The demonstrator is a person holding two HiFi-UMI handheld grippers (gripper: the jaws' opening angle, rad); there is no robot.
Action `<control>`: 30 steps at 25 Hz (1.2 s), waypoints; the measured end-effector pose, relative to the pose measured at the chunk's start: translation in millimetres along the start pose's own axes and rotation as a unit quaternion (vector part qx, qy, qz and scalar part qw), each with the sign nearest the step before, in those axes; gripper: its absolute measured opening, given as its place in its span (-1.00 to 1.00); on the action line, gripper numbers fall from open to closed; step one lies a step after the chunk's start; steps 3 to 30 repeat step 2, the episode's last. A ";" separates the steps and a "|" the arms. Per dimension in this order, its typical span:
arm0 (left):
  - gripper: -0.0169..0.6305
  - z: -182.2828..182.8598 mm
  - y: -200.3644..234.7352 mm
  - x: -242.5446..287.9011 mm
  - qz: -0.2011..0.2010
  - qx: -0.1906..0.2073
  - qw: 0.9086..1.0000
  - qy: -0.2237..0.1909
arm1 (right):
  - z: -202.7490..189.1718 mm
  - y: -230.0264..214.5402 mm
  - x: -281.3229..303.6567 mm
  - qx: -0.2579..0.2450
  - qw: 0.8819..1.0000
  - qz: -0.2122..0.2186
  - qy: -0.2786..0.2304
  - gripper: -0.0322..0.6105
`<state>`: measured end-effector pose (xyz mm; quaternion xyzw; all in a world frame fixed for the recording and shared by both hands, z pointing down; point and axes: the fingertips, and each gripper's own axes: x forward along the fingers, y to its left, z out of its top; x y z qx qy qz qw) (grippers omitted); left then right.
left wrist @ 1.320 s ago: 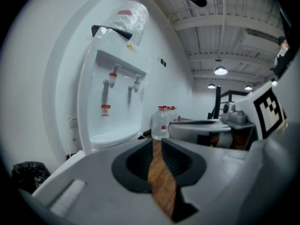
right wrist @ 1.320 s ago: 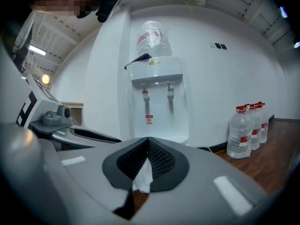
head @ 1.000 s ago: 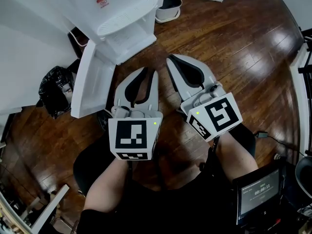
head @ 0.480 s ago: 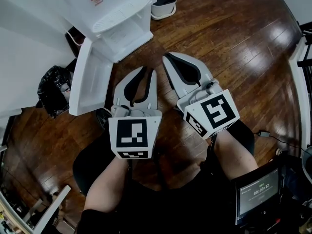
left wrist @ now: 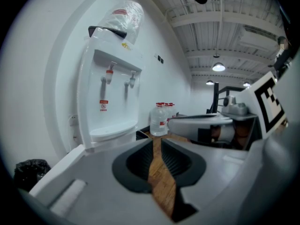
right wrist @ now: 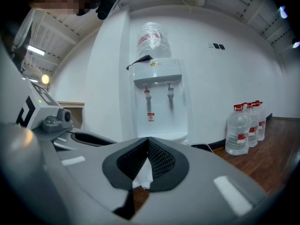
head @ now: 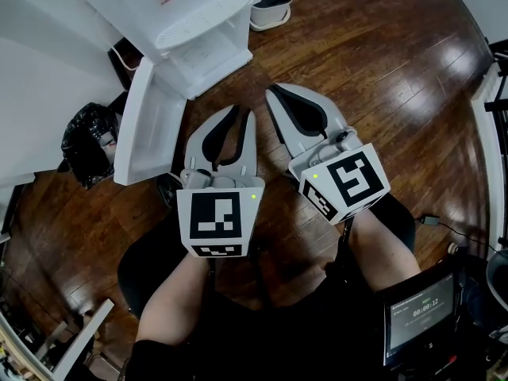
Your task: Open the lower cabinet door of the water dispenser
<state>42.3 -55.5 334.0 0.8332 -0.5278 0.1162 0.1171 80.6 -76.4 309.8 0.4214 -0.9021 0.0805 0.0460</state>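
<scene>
Head view: the door (head: pixel 147 125) stands swung open at the left of the dispenser (head: pixel 190 22), ahead-left of the left tool (head: pixel 242 116), which is nearer to it than the right tool (head: pixel 274 94). Left gripper view: jaws narrowly spread, just been closing, nothing between them. Right gripper view: jaws pressed together, empty.

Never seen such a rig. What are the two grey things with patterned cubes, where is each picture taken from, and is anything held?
A person holds a two-jaw gripper in each hand; the cubes belong to them. The head view looks down from the person's head; the other two cameras ride on the grippers. The left gripper has its jaws slightly apart; they have just been closing, with nothing between them. The right gripper is shut and empty. Ahead on the floor stands the water dispenser, its lower cabinet door swung open.
</scene>
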 end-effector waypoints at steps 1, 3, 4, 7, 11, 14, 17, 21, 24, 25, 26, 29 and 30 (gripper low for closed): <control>-0.72 -0.8 0.7 0.6 0.001 0.000 1.000 0.000 | -0.6 -0.2 1.0 0.000 1.000 0.001 0.000 -0.89; -0.72 -1.5 1.4 1.2 0.002 0.000 1.000 0.001 | -1.1 -0.4 1.9 0.001 1.000 0.002 0.000 -0.89; -0.72 -1.5 1.4 1.2 0.002 0.000 1.000 0.001 | -1.1 -0.4 1.9 0.001 1.000 0.002 0.000 -0.89; -0.72 -1.5 1.4 1.2 0.002 0.000 1.000 0.001 | -1.1 -0.4 1.9 0.001 1.000 0.002 0.000 -0.89; -0.72 -1.5 1.4 1.2 0.002 0.000 1.000 0.001 | -1.1 -0.4 1.9 0.001 1.000 0.002 0.000 -0.89; -0.72 -1.5 1.4 1.2 0.002 0.000 1.000 0.001 | -1.1 -0.4 1.9 0.001 1.000 0.002 0.000 -0.89; -0.72 -1.5 1.4 1.2 0.002 0.000 1.000 0.001 | -1.1 -0.4 1.9 0.001 1.000 0.002 0.000 -0.89; -0.72 -1.5 1.4 1.2 0.002 0.000 1.000 0.001 | -1.1 -0.4 1.9 0.001 1.000 0.002 0.000 -0.89; -0.72 -1.5 1.4 1.2 0.002 0.000 1.000 0.001 | -1.1 -0.4 1.9 0.001 1.000 0.002 0.000 -0.89; -0.72 -1.5 1.4 1.2 0.002 0.000 1.000 0.001 | -1.1 -0.4 1.9 0.001 1.000 0.002 0.000 -0.89; -0.72 -1.5 1.4 1.2 0.002 0.000 1.000 0.001 | -1.1 -0.4 1.9 0.001 1.000 0.002 0.000 -0.89; -0.72 -1.5 1.4 1.2 0.002 0.000 1.000 0.001 | -1.1 -0.4 1.9 0.001 1.000 0.002 0.000 -0.89; -0.72 -1.5 1.4 1.2 0.002 0.000 1.000 0.001 | -1.1 -0.4 1.9 0.001 1.000 0.002 0.000 -0.89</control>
